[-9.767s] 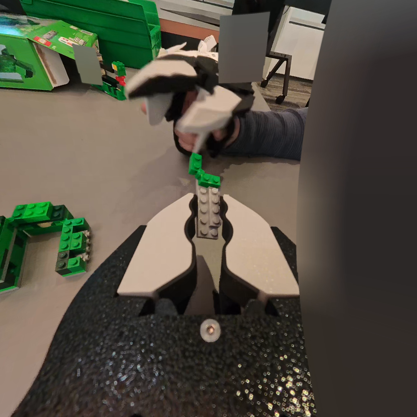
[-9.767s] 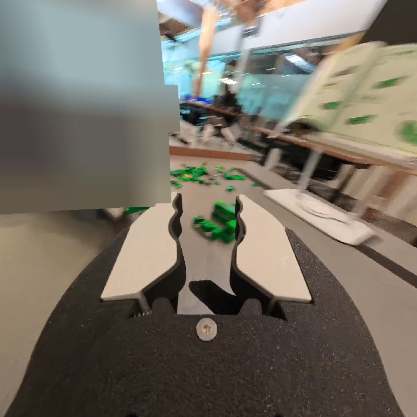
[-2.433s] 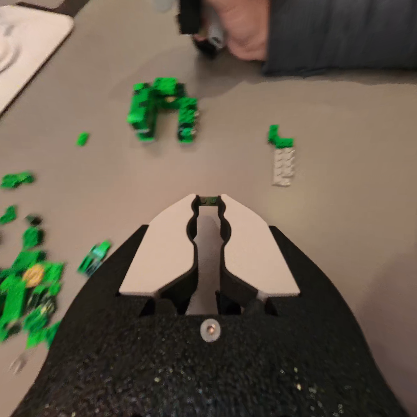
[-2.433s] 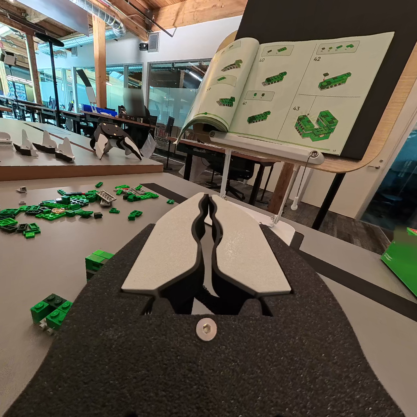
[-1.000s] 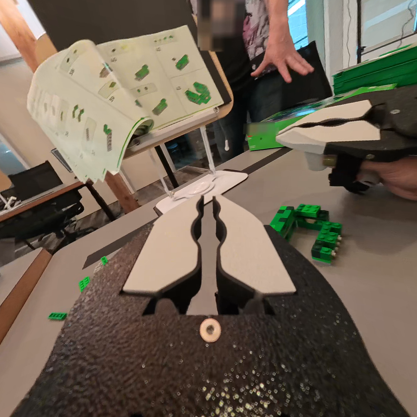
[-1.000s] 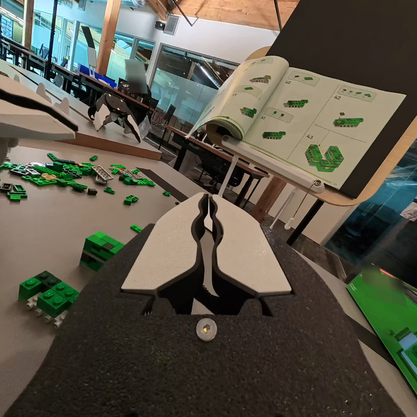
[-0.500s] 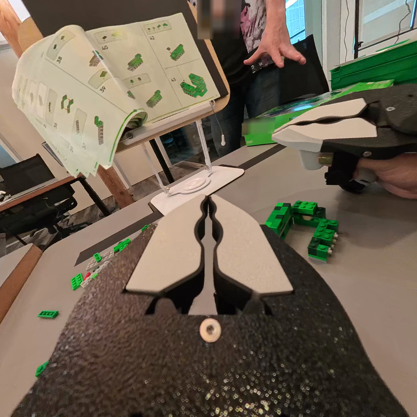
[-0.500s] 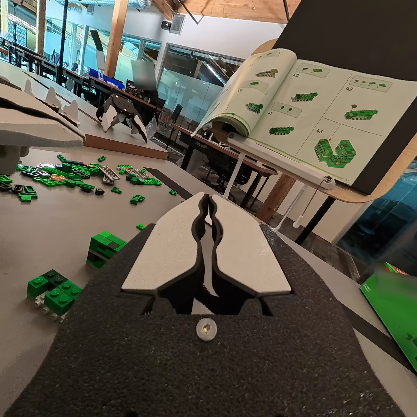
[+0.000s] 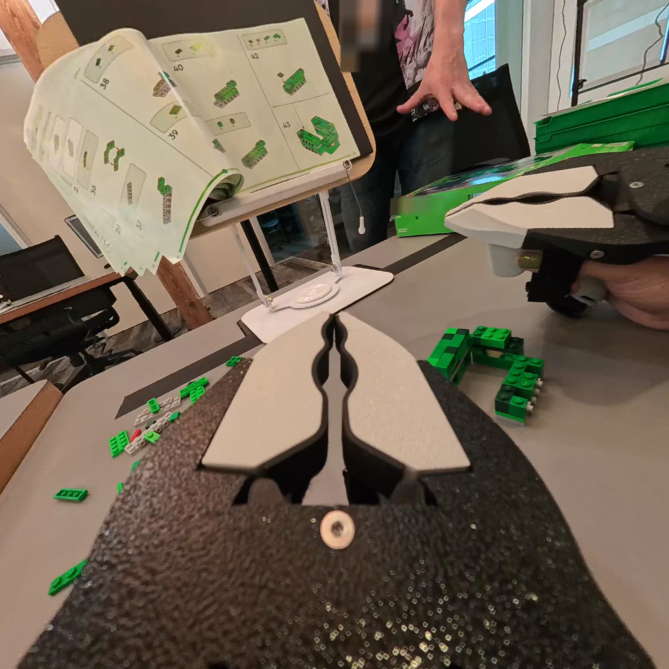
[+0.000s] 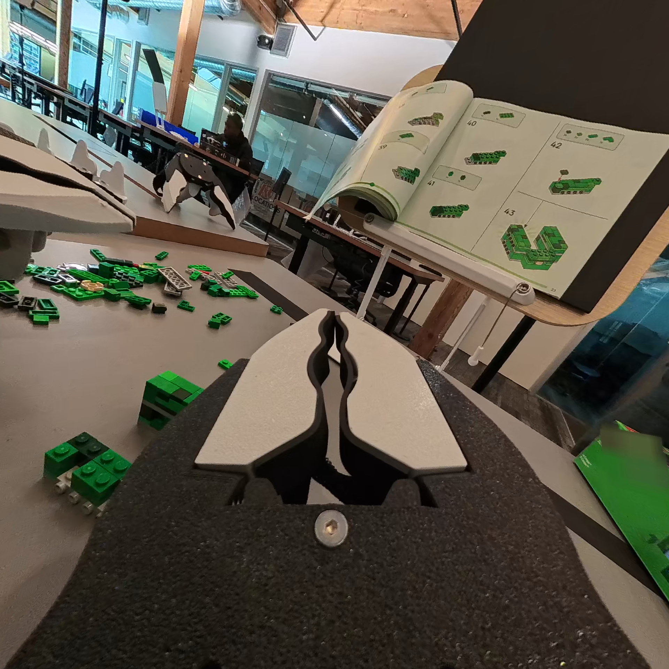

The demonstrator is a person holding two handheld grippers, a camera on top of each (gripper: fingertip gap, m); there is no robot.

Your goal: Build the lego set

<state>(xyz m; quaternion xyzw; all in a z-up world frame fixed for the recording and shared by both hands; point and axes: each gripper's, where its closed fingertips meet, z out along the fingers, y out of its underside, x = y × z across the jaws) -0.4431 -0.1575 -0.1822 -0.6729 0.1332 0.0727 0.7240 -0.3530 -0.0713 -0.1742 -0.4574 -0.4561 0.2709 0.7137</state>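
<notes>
The left tool (image 9: 335, 320), two pale grey fingers on a black pebbled body, hovers above the grey surface (image 9: 597, 452) with its fingers drawn together to a thin slit, holding nothing. The right tool (image 10: 331, 315) is likewise nearly closed and empty; in the left wrist view it hangs at the far right, above the build.

The U-shaped assembly of light and dark green plastic bricks (image 9: 488, 365) sits on the surface just right of the left tool's tip, open side facing near. A scatter of small loose green and grey plates (image 10: 119, 278) lies to the far left, well apart from it. An open pale-green instruction booklet (image 9: 231, 108) rests on a white wire stand (image 9: 318, 297) at the far edge, and a green cardboard box (image 9: 434, 213) lies to the far right. A person's hand (image 9: 443, 90) shows behind the booklet stand.

The assembly is probably light, rigid and smooth-sided, so it could slide or pop apart at its joints under a hard squeeze. Gripping across the flat side walls of one thick arm looks safest, not the studded top. The thin loose plates lie flat and would likely need pinching by their short edges.
</notes>
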